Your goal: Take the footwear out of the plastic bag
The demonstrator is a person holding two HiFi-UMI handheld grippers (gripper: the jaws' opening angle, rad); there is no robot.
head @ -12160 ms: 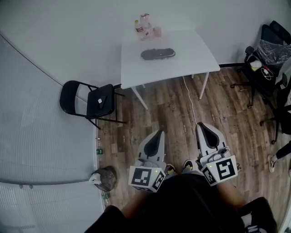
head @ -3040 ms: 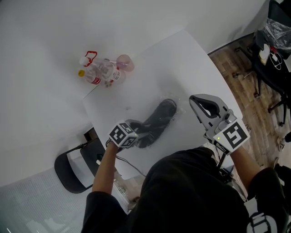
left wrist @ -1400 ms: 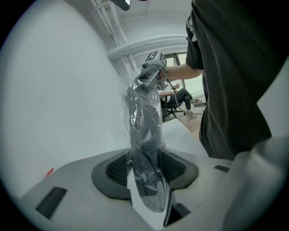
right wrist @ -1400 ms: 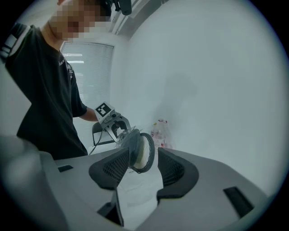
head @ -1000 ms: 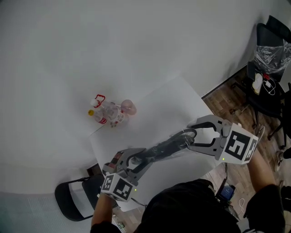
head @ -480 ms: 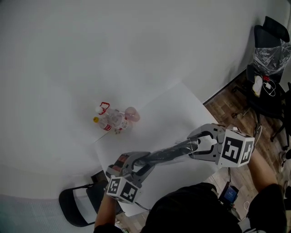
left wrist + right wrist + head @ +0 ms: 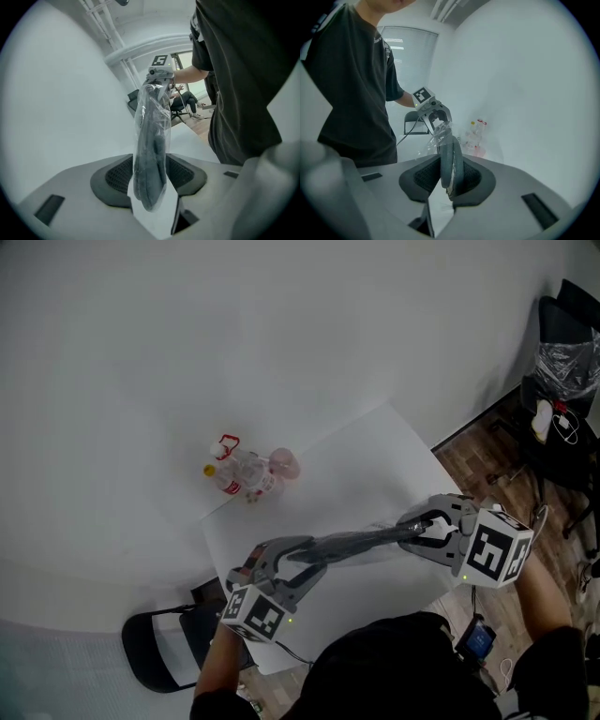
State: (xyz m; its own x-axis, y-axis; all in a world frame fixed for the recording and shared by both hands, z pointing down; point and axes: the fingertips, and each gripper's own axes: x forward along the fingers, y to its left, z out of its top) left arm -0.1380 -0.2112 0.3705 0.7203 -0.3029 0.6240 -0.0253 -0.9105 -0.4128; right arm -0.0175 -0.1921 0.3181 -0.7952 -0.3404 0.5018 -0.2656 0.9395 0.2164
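The white counter (image 7: 352, 470) is mostly bare, leaving room to pull apart. Above its near edge the plastic bag (image 7: 323, 549) sheathes most of the dark shoe (image 7: 366, 538), so removal looks barely begun. The left gripper (image 7: 286, 559) clamps the bagged end. The right gripper (image 7: 424, 528) is closing on the other, seemingly bare end. Bottles (image 7: 246, 474) stand well apart.

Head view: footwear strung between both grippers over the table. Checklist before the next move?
1. Left gripper clamped on the bagged footwear: ok.
2. Right gripper grip settled: not ok, its jaws are closing with the footwear's other end between them.
3. Footwear out of the plastic bag: not ok, wrapped at the left end.
4. Whether the right end is bare or bagged: cannot tell.
5. Footwear lifted off the table: ok.
6. Bottles out of the way: ok, apart at the far corner.
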